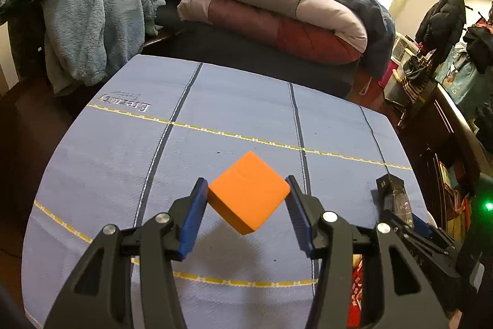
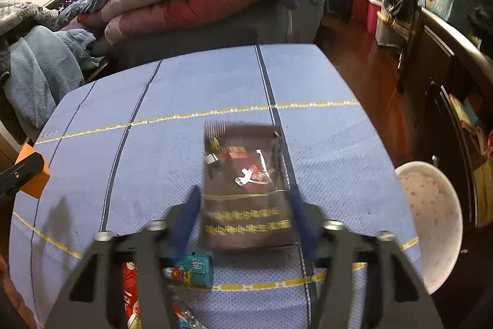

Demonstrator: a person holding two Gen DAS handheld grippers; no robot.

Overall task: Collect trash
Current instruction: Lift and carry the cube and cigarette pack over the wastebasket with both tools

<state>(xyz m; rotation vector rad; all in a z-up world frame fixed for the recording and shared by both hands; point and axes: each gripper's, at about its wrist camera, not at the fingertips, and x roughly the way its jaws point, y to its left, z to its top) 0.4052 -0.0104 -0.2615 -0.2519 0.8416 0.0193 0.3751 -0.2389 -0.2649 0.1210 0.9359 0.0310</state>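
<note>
My left gripper [image 1: 246,193] is shut on an orange box [image 1: 249,192] and holds it by two corners above the blue tablecloth [image 1: 234,113]. The same box shows at the left edge of the right wrist view [image 2: 32,178]. My right gripper [image 2: 243,205] holds a brown snack bag [image 2: 245,190] between its blue pads, lifted over the cloth; the view is blurred. A teal wrapper [image 2: 194,267] and a red wrapper [image 2: 129,289] lie on the cloth under the right gripper. The right gripper's fingers [image 1: 397,202] show at the right of the left wrist view.
A white bowl [image 2: 431,230] sits off the table's right edge. A bed with folded quilts [image 1: 277,11] lies behind the table. Blue towels [image 1: 92,20] hang at the left. Dark cabinets [image 2: 446,82] and hung coats stand at the right.
</note>
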